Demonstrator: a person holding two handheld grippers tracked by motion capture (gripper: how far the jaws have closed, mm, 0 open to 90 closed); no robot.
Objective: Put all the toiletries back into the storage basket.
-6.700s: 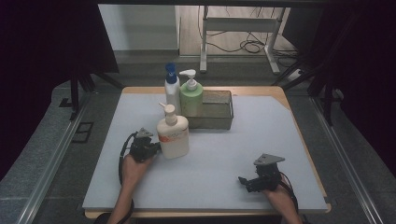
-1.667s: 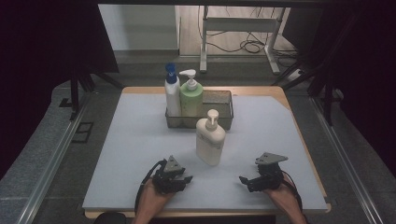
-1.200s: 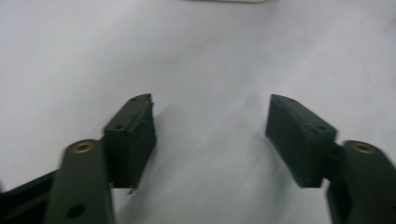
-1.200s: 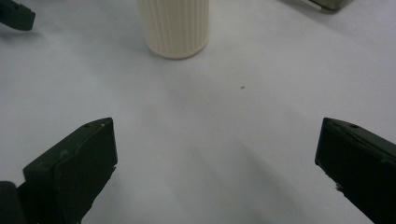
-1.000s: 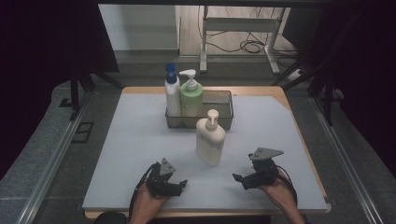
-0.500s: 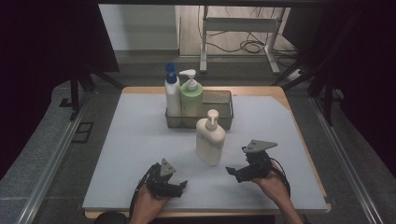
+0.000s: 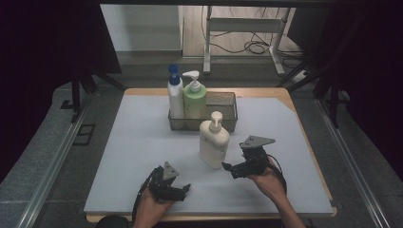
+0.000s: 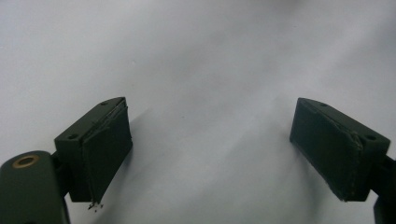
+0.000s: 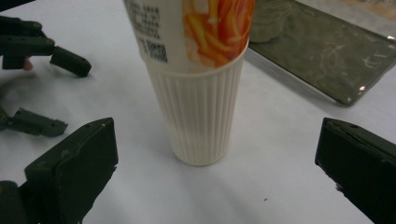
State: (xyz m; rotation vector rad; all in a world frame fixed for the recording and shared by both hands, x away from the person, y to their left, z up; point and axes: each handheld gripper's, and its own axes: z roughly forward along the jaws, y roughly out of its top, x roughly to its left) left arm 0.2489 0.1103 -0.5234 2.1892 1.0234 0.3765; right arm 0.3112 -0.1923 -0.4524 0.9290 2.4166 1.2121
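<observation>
Reaching right gripper (image 7: 228,167) toward cream pump bottle (image 7: 213,144), upright mid-table just in front of wire basket (image 7: 228,110); jaws wide, nothing held. Left gripper (image 7: 183,189) rests near front edge, jaws wide, empty. Next: straddle bottle, close.

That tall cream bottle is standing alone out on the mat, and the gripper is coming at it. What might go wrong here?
1. The cream pump bottle is tall on a narrow base; the open right gripper sits low beside it, so a jaw bumping it might tip it over.
2. A grip that low on the ribbed base may let the bottle lean when lifted.
3. The wire basket already holds two bottles, so setting this one in could knock them.
</observation>
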